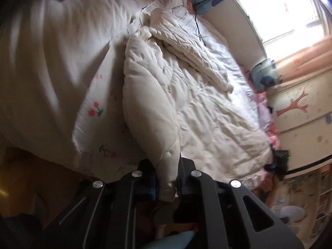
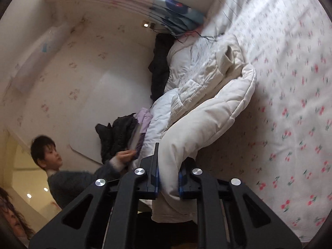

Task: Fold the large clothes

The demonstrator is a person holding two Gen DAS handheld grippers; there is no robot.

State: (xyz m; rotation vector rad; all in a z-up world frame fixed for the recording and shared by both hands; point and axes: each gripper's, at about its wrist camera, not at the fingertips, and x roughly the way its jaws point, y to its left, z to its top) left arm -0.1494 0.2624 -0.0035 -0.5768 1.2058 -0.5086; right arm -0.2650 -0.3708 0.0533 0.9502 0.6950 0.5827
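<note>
A large cream quilted padded coat (image 1: 197, 95) lies spread on a bed with a cherry-print sheet (image 1: 91, 112). My left gripper (image 1: 167, 174) is shut on a puffy edge of the coat, which bulges up between its black fingers. In the right wrist view the same cream coat (image 2: 207, 112) runs from the bed down into my right gripper (image 2: 168, 178), which is shut on a thick fold of it between the blue-padded fingers. The pinched part of the fabric hangs lifted off the cherry-print sheet (image 2: 290, 103).
A person in a dark sweater (image 2: 68, 178) reaches a hand to dark and lilac clothes (image 2: 124, 132) piled by the wall. Another head shows at the lower left corner. A blue patterned pillow (image 2: 178, 18) lies at the bed's head. A cupboard with a tree drawing (image 1: 296, 105) stands beyond.
</note>
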